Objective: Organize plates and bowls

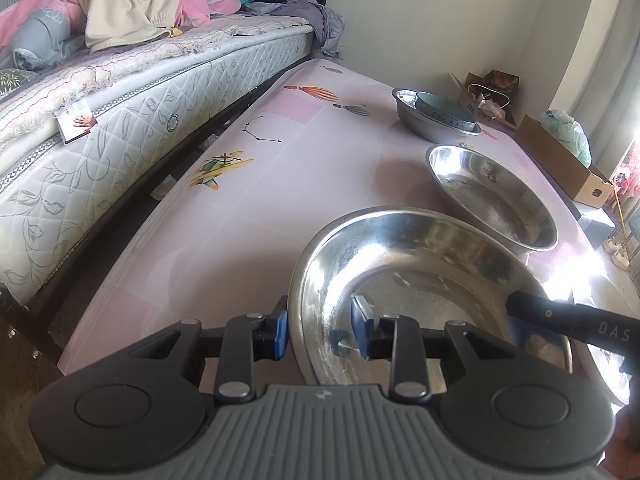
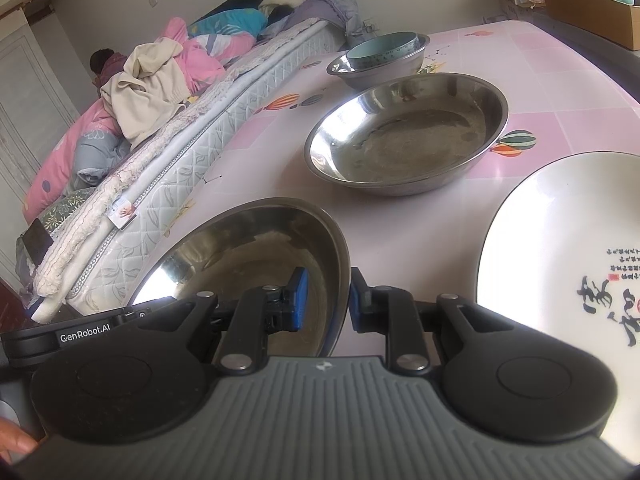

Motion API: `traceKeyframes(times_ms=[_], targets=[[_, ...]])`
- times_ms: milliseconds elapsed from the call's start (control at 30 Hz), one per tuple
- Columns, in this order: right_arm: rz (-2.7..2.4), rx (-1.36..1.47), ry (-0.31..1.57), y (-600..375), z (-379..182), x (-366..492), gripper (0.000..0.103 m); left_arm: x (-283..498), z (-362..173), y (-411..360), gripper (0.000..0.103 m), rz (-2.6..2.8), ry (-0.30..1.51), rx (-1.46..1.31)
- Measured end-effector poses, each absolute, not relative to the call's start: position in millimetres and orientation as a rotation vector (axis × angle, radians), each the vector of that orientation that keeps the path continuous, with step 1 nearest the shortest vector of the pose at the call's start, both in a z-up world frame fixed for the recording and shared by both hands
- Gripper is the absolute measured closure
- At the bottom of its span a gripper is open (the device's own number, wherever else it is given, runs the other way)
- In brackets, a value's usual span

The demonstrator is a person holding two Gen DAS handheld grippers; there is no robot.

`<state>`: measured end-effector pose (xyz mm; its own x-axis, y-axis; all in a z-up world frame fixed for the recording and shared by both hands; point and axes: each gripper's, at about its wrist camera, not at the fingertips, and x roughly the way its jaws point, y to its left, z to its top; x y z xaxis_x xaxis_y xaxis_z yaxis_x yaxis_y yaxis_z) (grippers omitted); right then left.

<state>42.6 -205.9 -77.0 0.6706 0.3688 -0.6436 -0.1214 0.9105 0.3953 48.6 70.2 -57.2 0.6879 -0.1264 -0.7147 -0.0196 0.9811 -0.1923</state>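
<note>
On the table (image 1: 304,152), both claws — left claw (image 1: 320,330), right claw (image 2: 329,298) — gripping steel bowl (image 1: 400,264)

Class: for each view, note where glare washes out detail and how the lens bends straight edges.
Left wrist view: sunlight blows out the table at the right edge, beyond the held steel bowl; the mattress edge bows. Right wrist view: glare on the white plate.

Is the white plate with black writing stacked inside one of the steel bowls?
No. The white plate lies directly on the pink table, beside the steel bowls.
</note>
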Motion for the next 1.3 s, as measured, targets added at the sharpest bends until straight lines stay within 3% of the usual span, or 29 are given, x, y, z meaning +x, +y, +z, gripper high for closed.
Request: traceKeyframes(times_ms=[1300], targets=[[0.286,0.351,0.743,-213,-57,27,0.081,31,-34,67,0.071,-0.07,0.757,-0.19]])
